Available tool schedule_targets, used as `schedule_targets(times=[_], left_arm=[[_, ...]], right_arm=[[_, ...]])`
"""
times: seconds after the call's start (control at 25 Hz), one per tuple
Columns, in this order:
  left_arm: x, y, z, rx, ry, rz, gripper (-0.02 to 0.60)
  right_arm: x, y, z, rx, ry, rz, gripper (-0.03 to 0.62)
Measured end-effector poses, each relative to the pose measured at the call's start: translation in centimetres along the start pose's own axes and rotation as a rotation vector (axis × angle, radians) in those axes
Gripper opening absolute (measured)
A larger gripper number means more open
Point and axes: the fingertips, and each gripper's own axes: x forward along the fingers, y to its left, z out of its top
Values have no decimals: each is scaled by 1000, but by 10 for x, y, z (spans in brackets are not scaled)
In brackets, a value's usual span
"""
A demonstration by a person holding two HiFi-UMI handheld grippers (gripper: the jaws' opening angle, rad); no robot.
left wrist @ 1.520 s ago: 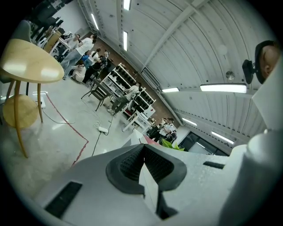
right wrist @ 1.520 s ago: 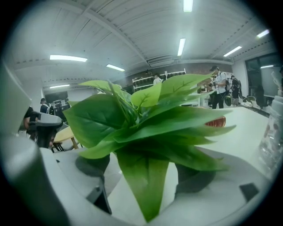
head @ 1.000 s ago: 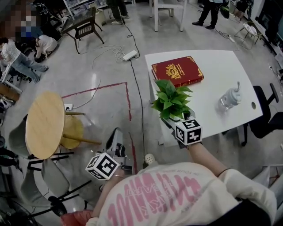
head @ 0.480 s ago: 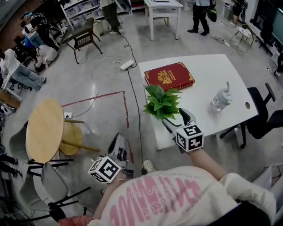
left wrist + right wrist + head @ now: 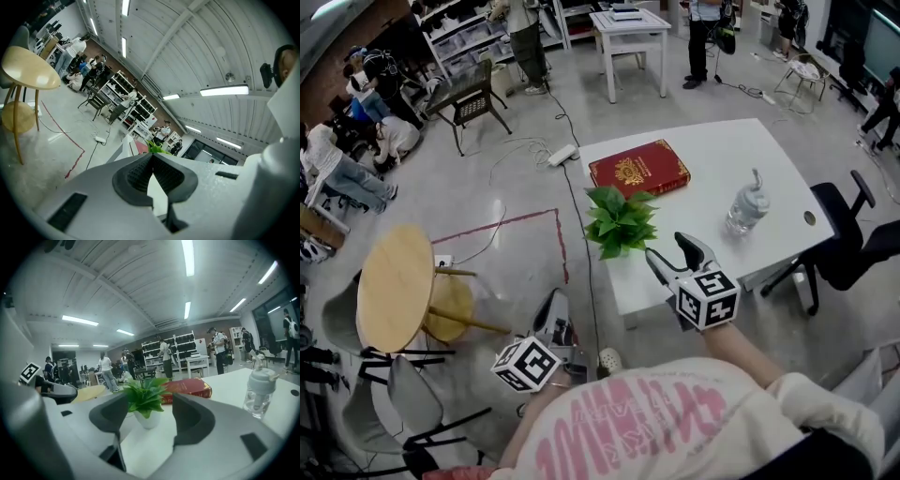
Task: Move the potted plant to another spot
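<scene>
Potted plant at the table's left edge; right gripper just short of it

The white rectangular table (image 5: 741, 178) fills the upper right of the head view, a red hardback book (image 5: 639, 169) on its far side; the small green leafy plant in a white round pot (image 5: 619, 223) stands near the table's left edge, centre frame; it looks light, with soft leaves and a hard, smooth pot (image 5: 148, 419) that could slip or tip, so take hold on the pot's sides below the foliage; the right gripper (image 5: 670, 255) points almost level at it from lower right, jaws partly apart and just closing, nothing between them; the left gripper (image 5: 553, 314) hangs lower left, jaws together, empty.
</scene>
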Motion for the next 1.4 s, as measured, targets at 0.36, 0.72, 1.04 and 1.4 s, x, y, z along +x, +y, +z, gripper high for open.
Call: schedule_targets(times=[0.36, 0.72, 1.04, 1.4], left_arm=[[-16, -35, -15, 31, -18, -26, 3], [-35, -60, -35, 35, -34, -33, 3], [-48, -71, -62, 35, -20, -30, 3], [-64, -72, -87, 16, -6, -14, 3]], right_arm=[[-47, -9, 22, 112, -113, -26, 66], [-88, -1, 24, 244, -178, 65, 6], [-110, -1, -5, 155, -100, 60, 8], [-126, -11, -31, 161, -45, 21, 8]])
